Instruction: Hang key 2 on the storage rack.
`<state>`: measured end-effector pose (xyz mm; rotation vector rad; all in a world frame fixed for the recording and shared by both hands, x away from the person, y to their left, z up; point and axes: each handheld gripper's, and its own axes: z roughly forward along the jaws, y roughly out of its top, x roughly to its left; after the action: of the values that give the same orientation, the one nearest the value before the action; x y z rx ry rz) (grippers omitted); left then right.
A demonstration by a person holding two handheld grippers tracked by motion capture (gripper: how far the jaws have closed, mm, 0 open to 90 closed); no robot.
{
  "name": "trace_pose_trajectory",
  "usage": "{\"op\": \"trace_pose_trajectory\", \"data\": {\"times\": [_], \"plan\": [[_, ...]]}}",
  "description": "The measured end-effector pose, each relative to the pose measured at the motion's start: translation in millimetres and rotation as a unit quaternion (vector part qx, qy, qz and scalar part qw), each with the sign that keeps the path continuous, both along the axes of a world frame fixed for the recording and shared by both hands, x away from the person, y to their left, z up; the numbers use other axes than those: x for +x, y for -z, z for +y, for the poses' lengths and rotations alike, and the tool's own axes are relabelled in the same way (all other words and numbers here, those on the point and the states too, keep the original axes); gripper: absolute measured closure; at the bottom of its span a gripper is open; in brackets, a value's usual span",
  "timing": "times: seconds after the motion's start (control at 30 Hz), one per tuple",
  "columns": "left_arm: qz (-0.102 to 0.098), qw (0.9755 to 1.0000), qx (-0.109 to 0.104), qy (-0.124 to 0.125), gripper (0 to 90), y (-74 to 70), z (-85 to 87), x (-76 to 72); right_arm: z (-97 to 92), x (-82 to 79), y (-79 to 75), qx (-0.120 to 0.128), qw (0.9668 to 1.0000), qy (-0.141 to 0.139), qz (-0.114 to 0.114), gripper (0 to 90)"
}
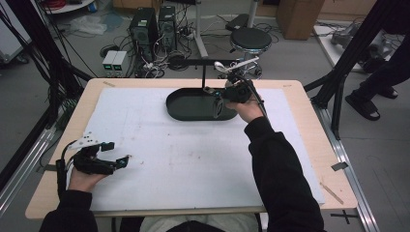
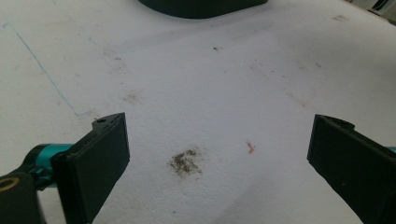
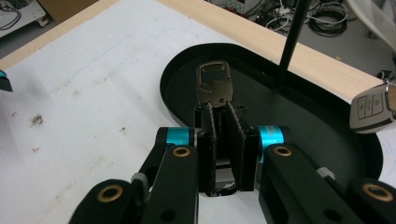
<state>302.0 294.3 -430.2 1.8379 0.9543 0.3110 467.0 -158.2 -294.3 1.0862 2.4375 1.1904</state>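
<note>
The right claw (image 3: 219, 126) is clamped on a key fob (image 3: 214, 84) over the black tray (image 3: 327, 135), its long axis pointing away; the left claw (image 2: 219, 154) rests apart on the surface (image 1: 183, 159), well away

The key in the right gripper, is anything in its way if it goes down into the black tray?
Nothing visible blocks it. The right gripper holds the key just above the black tray, whose floor beneath looks bare. The thin black post rises off to one side, and a car key fob hangs at the picture's edge.

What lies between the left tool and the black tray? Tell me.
Bare white mat, lightly stained; high view shows nothing else between the left tool and the black tray.
</note>
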Motion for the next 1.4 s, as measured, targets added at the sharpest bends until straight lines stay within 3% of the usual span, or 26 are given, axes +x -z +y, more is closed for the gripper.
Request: {"op": "trace_pose_trajectory", "data": {"times": [0.53, 0.8, 0.9, 1.2, 1.3, 1.4], "plan": [[0.0, 1.0, -0.001, 0.0, 6.1, 0.3, 0.2, 0.3, 8.2, 19.7, -11.2, 0.007, 0.9999, 0.007, -0.013, 82.8], [-0.001, 1.0, -0.002, 0.0, 6.1, -0.1, 0.5, -0.2, 18.9, 29.3, -27.1, 0.006, 0.9996, 0.004, -0.028, 82.8], [-0.001, 1.0, -0.002, 0.001, 6.1, 0.1, 0.1, -0.2, 23.4, 34.8, -30.7, 0.015, 0.9994, 0.009, -0.031, 82.8], [0.0, 1.0, -0.002, 0.001, 6.1, 0.1, 0.9, -0.1, 39.1, 51.4, -26.1, 0.018, 0.9983, 0.037, -0.042, 82.8], [0.0, 1.0, -0.002, 0.001, 6.1, 0.1, 0.9, -0.3, 46.8, 54.2, -19.1, -0.001, 0.9988, 0.039, -0.031, 82.8], [-0.001, 1.0, -0.003, 0.001, 6.1, 0.0, 0.9, -0.8, 53.0, 57.8, -11.9, -0.018, 0.9979, 0.058, -0.024, 82.8]]}}
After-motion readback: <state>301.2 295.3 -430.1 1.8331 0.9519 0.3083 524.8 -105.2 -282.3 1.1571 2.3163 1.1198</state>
